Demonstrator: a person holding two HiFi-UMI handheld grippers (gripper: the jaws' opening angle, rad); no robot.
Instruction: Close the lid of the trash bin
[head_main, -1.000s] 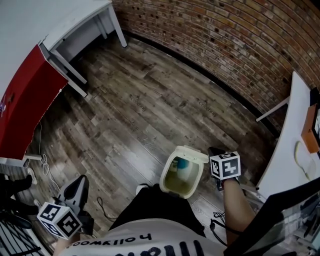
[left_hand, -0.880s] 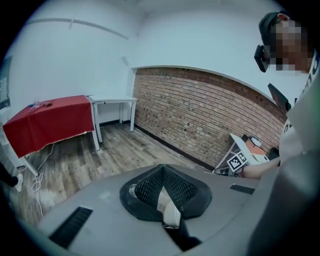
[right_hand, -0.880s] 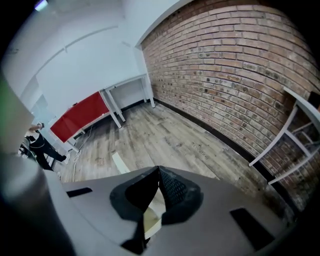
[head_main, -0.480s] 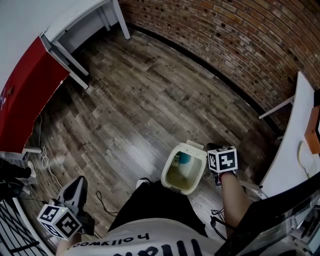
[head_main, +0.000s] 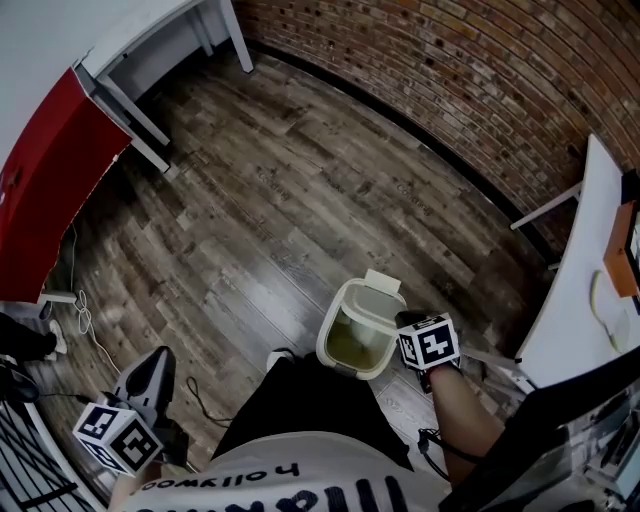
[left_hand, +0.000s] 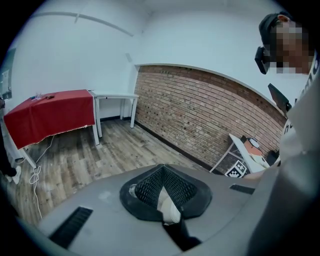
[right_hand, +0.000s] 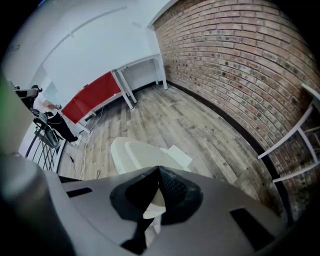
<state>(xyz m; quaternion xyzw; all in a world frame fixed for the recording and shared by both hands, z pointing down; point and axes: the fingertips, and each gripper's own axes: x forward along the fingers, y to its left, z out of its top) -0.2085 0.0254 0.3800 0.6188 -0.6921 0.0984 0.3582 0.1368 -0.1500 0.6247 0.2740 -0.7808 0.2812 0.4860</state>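
The cream trash bin (head_main: 352, 345) stands on the wooden floor just ahead of the person's knees. Its lid (head_main: 378, 299) leans over the far half of the opening, and a yellowish inside shows in the near half. My right gripper (head_main: 404, 321) is shut and sits at the bin's right side, next to the lid. In the right gripper view the cream lid (right_hand: 134, 154) lies just beyond the shut tips (right_hand: 159, 170); I cannot tell whether they touch. My left gripper (head_main: 158, 365) hangs low at the left, far from the bin, shut and holding nothing (left_hand: 162, 169).
A red-draped table (head_main: 45, 195) and a white table (head_main: 150, 50) stand at the left. A brick wall (head_main: 480, 80) runs along the back. A white desk (head_main: 585, 300) with an orange item is close on the right. Cables (head_main: 78, 318) lie on the floor at left.
The lid has swung down over the far part of the bin and now hides the blue item inside. My right gripper has moved left and down with it. The left gripper stays put.
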